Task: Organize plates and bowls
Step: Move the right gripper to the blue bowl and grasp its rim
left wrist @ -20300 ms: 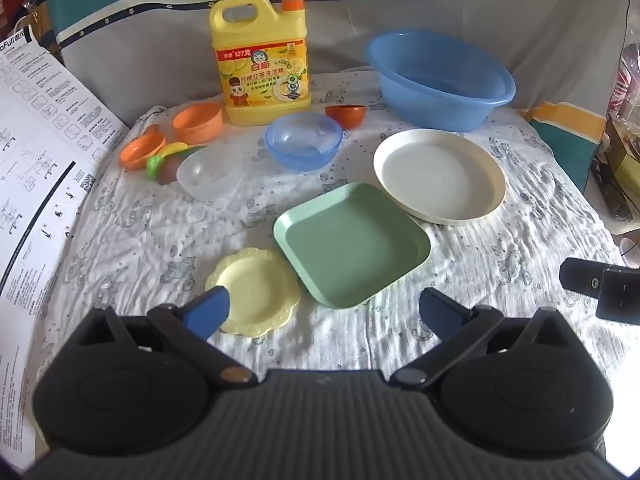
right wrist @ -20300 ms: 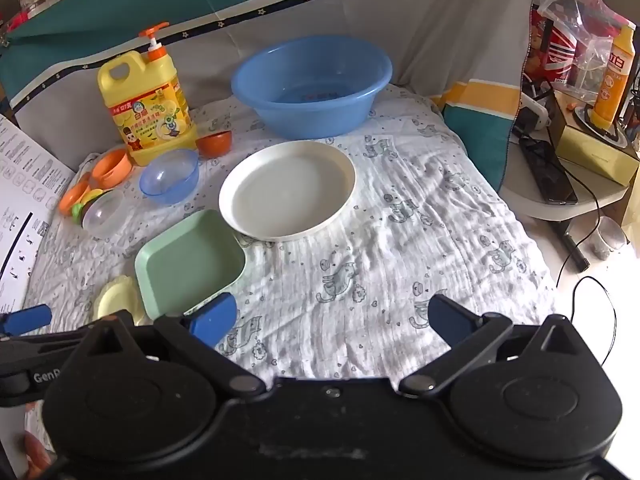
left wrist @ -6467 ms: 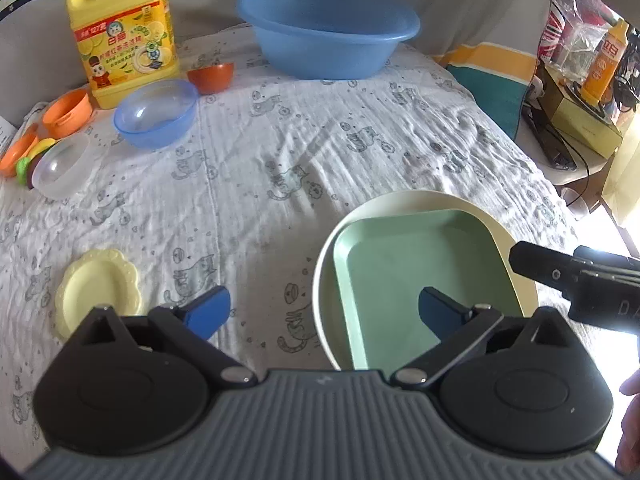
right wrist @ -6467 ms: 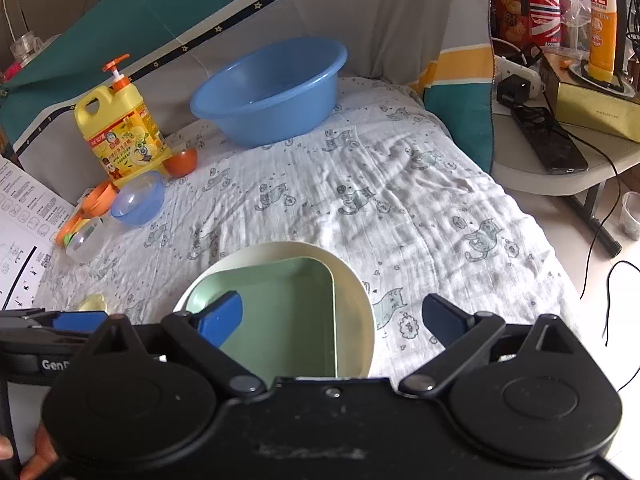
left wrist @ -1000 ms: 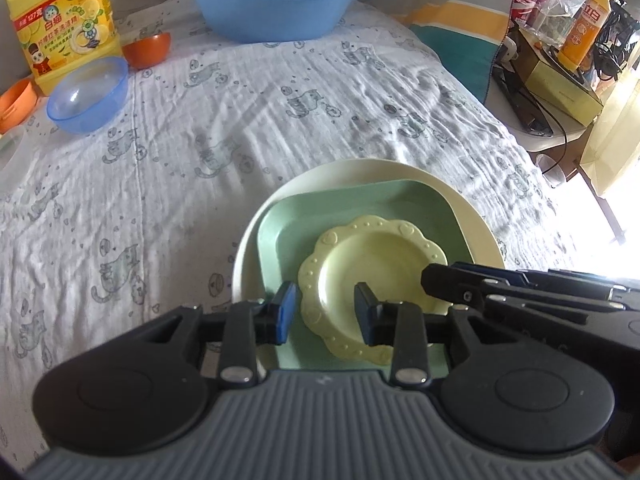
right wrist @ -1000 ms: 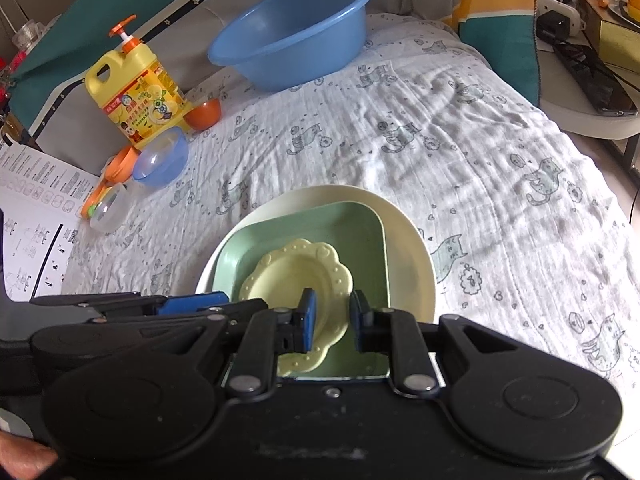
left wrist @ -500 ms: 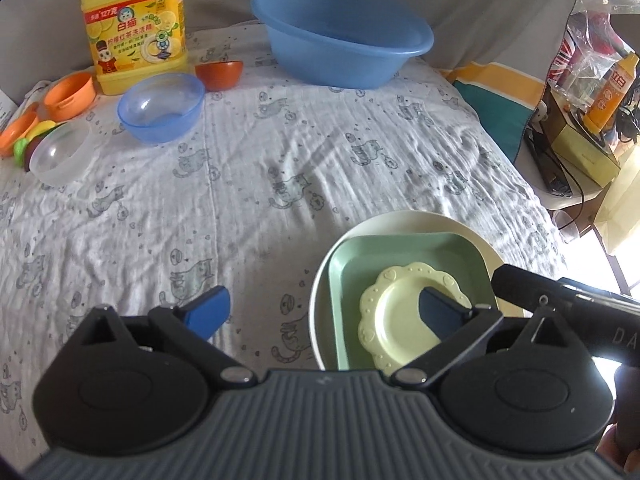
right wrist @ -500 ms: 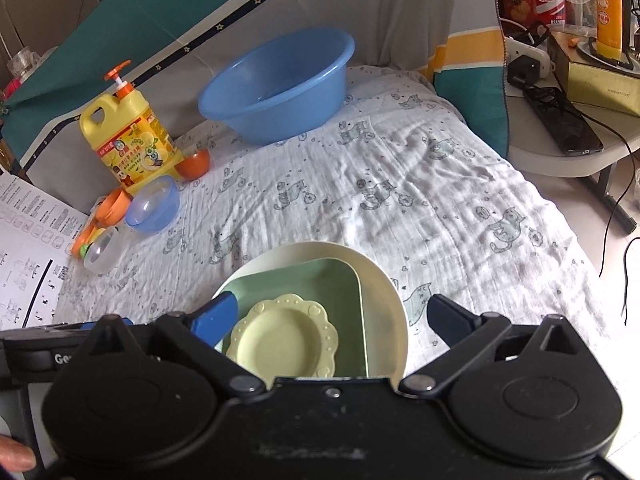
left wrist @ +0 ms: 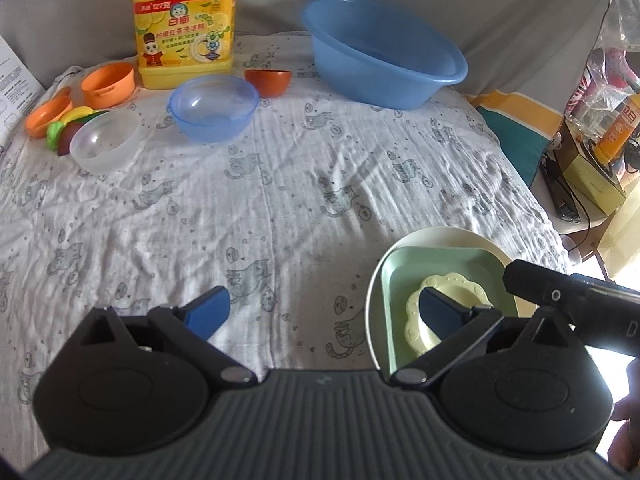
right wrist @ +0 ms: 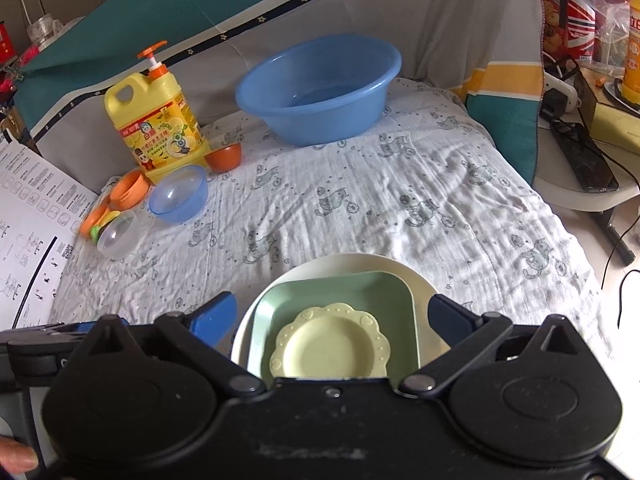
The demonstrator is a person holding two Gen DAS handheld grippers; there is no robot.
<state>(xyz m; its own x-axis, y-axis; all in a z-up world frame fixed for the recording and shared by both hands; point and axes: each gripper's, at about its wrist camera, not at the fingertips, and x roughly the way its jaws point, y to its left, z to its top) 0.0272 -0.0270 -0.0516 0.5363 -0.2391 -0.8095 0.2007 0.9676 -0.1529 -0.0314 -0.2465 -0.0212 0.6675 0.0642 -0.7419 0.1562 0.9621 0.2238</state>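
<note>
Pale-yellow scalloped plate (right wrist: 330,346) sits inside the green square plate (right wrist: 340,292), which sits on the cream round plate (right wrist: 416,276) — a stack of 3 on the cat-print cloth (right wrist: 360,208).

Right gripper (right wrist: 330,318): jaws spread wide, released, nothing pinched. The stack lies directly below, between its 2 blue fingertips (right wrist: 214,316), not touching either.

Left gripper (left wrist: 322,312): also wide and empty. In its view the stack is under and beyond its right fingertip; its left fingertip is over bare cloth.

Bowls lie well ahead of both grippers, to their left: blue translucent bowl (left wrist: 214,108), clear bowl (left wrist: 105,140) just beside it, small orange-red bowl (left wrist: 268,82), 2 orange cups (left wrist: 108,84) near the yellow detergent jug (left wrist: 184,24). Big blue basin (left wrist: 380,54) is far ahead at centre.
</note>
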